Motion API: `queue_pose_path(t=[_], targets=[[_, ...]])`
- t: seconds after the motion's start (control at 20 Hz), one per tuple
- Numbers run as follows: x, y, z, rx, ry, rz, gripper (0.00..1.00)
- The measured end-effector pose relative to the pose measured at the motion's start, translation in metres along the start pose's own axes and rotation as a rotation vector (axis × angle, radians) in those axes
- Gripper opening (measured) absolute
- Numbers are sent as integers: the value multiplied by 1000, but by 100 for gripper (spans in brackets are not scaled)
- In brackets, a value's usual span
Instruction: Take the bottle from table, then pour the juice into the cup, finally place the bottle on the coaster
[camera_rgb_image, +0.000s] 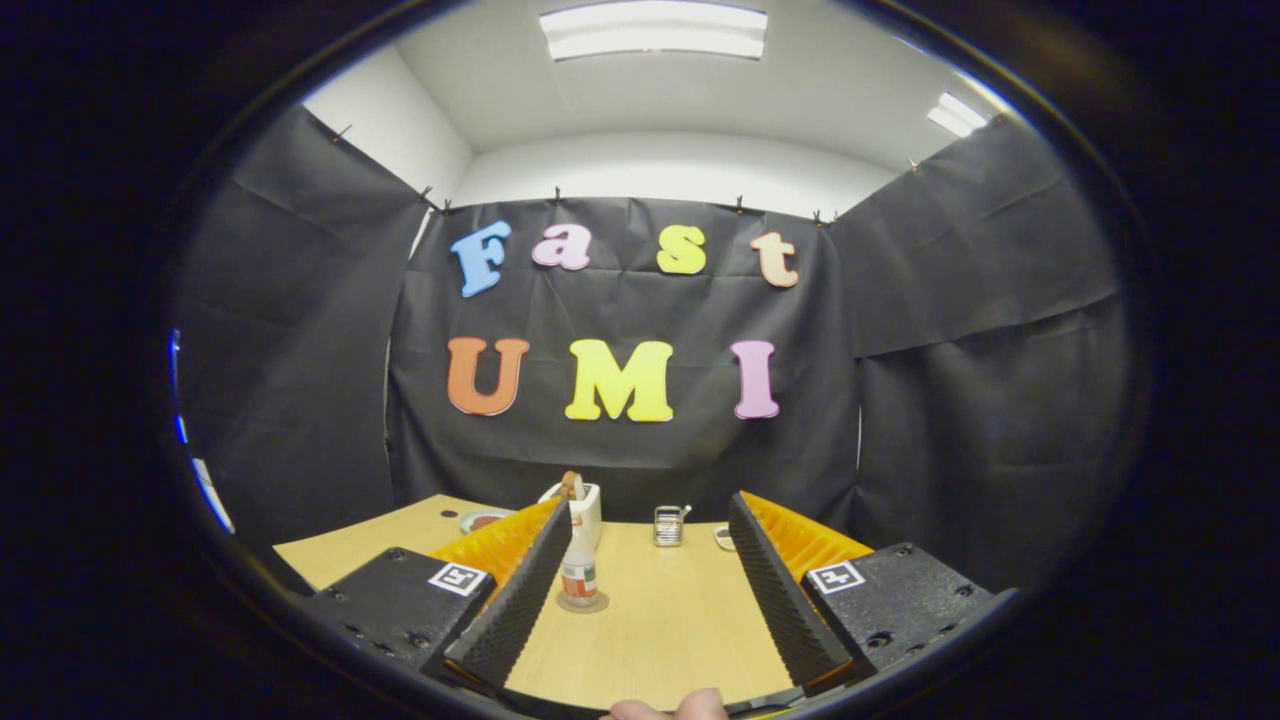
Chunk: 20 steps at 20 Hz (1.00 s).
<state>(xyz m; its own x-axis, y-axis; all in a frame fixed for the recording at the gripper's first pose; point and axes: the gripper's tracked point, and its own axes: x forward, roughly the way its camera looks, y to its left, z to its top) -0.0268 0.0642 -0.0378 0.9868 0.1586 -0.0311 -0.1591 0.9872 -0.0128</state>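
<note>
A small clear bottle (579, 574) with a red and green label stands upright on a round grey coaster (584, 603) on the wooden table (665, 630). It is right beside the inner face of my left finger (515, 600), which hides its left side. Just behind it stands a white cup (588, 508) with something brown sticking out of the top. My gripper (650, 520) is open wide, with only bare table between the fingers. The bottle is apart from the right finger (780, 590).
A small metal container (667, 525) stands at the table's far edge beyond the fingers, with a small dish (722, 538) to its right. A plate (483, 520) lies at the far left behind my left finger. A person's fingertip (668, 708) shows below the gripper.
</note>
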Motion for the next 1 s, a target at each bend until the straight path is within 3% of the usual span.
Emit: queue_pose_path(t=[1.0], targets=[[6,6,-7,-3,24,11,100]])
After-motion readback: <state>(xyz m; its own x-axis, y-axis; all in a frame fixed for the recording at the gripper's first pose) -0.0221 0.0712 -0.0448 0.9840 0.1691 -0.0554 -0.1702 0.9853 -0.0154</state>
